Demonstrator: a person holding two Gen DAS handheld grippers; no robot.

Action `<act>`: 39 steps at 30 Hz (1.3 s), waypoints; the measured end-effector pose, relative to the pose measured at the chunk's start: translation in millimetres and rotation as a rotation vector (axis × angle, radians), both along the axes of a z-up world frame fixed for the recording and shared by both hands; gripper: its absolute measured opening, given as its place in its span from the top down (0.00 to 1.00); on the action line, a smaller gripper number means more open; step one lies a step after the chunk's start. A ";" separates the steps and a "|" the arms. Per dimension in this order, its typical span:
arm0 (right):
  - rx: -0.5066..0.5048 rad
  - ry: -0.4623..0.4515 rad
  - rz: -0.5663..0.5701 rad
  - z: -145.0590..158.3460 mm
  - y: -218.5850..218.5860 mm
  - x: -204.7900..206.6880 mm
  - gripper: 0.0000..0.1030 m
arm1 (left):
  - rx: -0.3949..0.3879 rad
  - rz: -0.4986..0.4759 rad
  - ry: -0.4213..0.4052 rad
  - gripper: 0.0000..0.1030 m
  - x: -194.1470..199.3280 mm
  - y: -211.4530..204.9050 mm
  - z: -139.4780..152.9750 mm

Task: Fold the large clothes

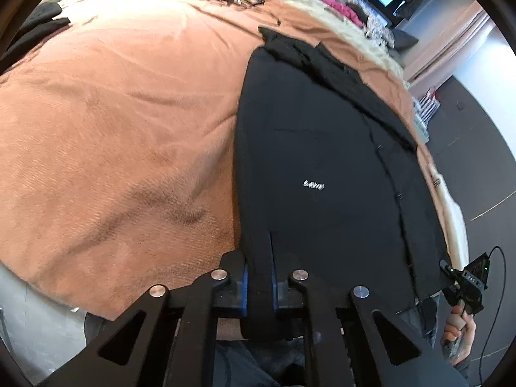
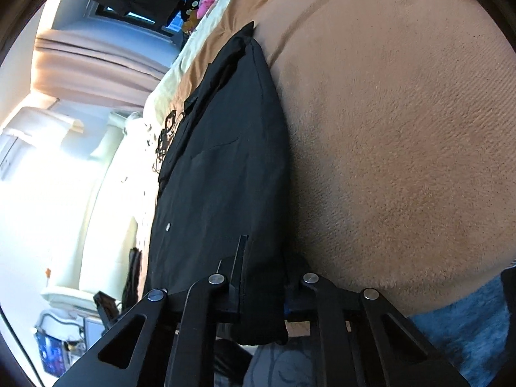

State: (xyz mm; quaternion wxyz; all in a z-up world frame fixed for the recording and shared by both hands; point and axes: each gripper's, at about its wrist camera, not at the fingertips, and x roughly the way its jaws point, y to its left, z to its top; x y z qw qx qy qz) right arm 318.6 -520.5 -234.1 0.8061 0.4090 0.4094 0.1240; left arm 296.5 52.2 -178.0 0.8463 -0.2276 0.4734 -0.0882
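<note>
Both the left gripper point(image 1: 259, 277) and right gripper point(image 2: 262, 285) pinch the hem of the limp black button-front shirt point(image 1: 322, 161). It lies on the tan fleece bed blanket point(image 1: 113, 129). Soft and floppy, it is best held at the corners.

The left claw point(image 1: 259, 277) is a black linkage assembly: flat angular arms with triangular cut-outs, joined by four round silver pivot screws. Its fingers point(image 1: 243, 287) carry blue pads on their inner faces. The right claw point(image 2: 261, 277) has the same black arms, triangular cut-outs and four silver pivot screws. In the left wrist view, right of the left claw, a bare-skinned hand point(image 1: 458, 325) shows beside a black housing with a thin black cable.
</note>
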 end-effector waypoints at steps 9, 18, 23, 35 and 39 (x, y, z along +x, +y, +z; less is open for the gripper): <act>-0.045 -0.087 0.034 50.9 19.6 -6.6 0.90 | -0.043 0.002 -0.075 0.91 -18.2 17.5 41.3; -0.089 -0.177 0.116 98.8 41.3 -29.0 0.90 | -0.063 -0.002 -0.141 0.91 -64.0 47.6 75.0; -0.109 -0.230 0.162 120.3 54.1 -50.5 0.90 | -0.034 -0.022 -0.180 0.92 -94.4 49.1 93.2; -0.149 -0.344 0.266 159.1 79.1 -130.2 0.90 | -0.059 0.008 -0.274 0.92 -196.4 81.3 121.2; -0.144 -0.365 0.292 160.4 88.1 -155.2 0.90 | -0.061 0.017 -0.297 0.92 -225.1 85.4 125.3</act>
